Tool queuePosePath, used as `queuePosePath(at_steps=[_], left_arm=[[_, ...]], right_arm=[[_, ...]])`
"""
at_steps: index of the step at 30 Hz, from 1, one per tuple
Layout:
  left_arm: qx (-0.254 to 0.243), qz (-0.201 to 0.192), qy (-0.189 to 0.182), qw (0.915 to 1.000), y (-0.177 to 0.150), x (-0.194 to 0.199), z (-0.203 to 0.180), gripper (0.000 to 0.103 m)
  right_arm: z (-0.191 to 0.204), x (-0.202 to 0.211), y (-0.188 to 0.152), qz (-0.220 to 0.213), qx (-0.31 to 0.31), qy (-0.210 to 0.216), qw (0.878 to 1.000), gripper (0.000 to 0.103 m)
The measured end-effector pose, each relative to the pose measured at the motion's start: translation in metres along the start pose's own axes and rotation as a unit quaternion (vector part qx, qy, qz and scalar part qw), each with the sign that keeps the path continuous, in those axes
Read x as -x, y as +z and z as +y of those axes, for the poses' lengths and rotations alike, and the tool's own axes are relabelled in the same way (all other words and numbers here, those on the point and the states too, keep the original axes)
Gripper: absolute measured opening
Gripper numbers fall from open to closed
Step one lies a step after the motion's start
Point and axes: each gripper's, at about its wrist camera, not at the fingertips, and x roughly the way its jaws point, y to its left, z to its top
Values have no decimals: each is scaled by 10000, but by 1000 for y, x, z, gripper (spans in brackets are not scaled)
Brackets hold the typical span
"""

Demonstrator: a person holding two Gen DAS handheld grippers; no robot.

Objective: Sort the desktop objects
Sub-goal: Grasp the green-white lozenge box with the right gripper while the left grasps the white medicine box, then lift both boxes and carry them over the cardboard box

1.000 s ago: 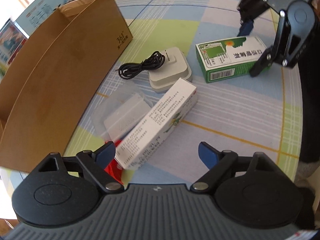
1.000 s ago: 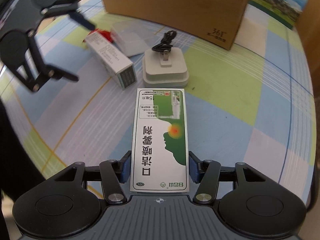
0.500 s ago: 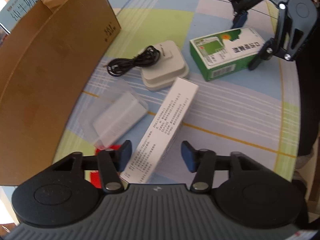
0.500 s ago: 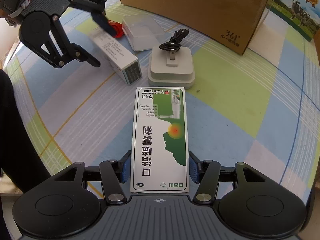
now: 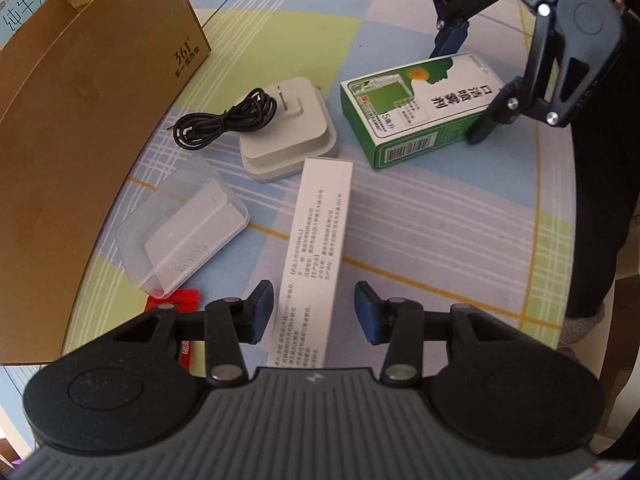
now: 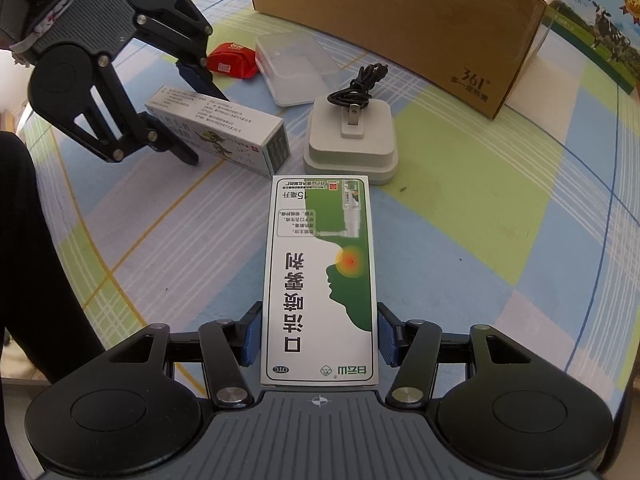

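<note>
Since a second ago the left gripper [image 5: 314, 312] has swung into line with the long white box [image 5: 320, 248], and its jaws have just been closing around that box's near end; in the left wrist view a thin gap shows at the left blue pad and a wider one at the right pad, so the box sits between the fingers without being pinched. The right gripper [image 6: 319, 336] has kept its place, its 2 blue pads pressed against the long sides of the green and white box [image 6: 320, 276], which lies flat on the checked tablecloth [image 6: 500, 208] with its far end just beside the white charger [image 6: 352, 140]. A coiled black cable [image 6: 358, 86] rests partly on top of that charger, against its plug prongs. The white box lies flat too, its far end close to the charger's base and pointing toward the green and white box. To the left of it in the left wrist view sits a clear plastic case [image 5: 182, 228], and a small red pouch [image 5: 176, 300] pokes out from under the case's near corner, partly hidden behind the left gripper's finger. A large brown cardboard box [image 5: 72, 128] stands along the edge of the table beyond the case and cable, with a blue milk carton [image 6: 592, 24] behind it. A person's dark clothing [image 6: 36, 260] shows at the table's rim.
</note>
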Motion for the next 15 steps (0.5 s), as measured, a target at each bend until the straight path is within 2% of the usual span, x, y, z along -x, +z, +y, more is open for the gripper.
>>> queuePosePath(at_steps=[4, 15], left_arm=[[34, 23, -55, 10000, 2, -1, 2, 25], [294, -8, -75, 9995, -1, -2, 2, 22]], right_arm=[[-1, 0, 2, -18, -26, 22, 10000, 53], [-1, -5, 9, 17, -53, -21, 10000, 55]])
